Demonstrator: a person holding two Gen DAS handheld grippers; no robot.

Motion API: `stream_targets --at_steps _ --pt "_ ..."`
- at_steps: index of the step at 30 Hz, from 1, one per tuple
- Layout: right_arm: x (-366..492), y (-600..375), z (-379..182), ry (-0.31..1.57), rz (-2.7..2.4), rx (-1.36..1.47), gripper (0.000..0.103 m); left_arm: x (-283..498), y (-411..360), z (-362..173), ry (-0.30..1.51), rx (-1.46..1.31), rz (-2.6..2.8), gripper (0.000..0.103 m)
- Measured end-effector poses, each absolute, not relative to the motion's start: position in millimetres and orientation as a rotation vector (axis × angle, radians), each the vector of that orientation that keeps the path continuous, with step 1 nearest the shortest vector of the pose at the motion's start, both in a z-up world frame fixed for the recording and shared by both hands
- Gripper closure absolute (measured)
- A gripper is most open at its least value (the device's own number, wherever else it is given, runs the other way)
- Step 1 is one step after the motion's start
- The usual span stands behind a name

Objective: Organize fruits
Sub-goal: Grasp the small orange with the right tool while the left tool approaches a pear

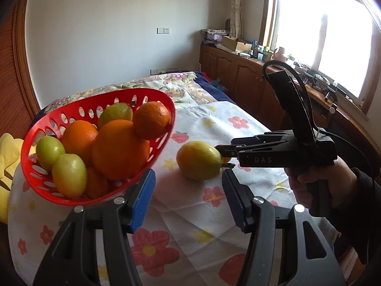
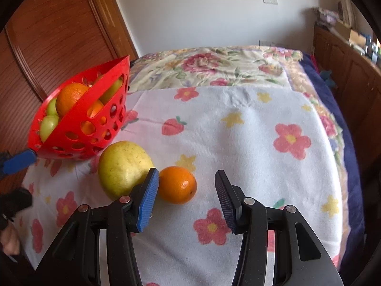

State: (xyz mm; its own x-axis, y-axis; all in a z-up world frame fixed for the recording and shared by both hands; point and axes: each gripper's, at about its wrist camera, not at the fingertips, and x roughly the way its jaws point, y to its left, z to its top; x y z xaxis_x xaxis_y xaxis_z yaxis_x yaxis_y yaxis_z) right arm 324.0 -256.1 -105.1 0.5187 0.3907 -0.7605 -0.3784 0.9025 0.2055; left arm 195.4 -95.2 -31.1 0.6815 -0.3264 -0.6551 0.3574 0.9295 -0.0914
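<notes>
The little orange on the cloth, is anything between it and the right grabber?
Nothing visible. The small orange lies just ahead of the open right gripper, toward its left finger. The yellow-green fruit sits beside it, not in the path.

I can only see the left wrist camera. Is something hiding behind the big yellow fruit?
Observer: Yes, a whole small orange lies right beside the yellow fruit.
Operator: Is the right tool grabbing it?
Observer: No. The right tool is open, and the orange sits loose between its fingers.
Operator: What's under the basket?
Observer: A blue finger of the left tool meets the tipped red basket at its lowest corner.
</notes>
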Motion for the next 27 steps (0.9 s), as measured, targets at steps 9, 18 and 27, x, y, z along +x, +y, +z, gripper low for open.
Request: stream_targets --at_steps 9,18,27 --pt "316 -246 -114 0.955 0.549 0.035 0.068 203 -107 -44 0.74 0.024 -0.361 0.045" --pt "301 -247 -112 0.936 0.569 0.018 0.068 219 -117 -59 0.766 -0.008 -0.323 0.045" --pt "281 -255 -108 0.914 0.539 -0.018 0.068 227 -124 -69 0.783 0.02 -0.256 0.043"
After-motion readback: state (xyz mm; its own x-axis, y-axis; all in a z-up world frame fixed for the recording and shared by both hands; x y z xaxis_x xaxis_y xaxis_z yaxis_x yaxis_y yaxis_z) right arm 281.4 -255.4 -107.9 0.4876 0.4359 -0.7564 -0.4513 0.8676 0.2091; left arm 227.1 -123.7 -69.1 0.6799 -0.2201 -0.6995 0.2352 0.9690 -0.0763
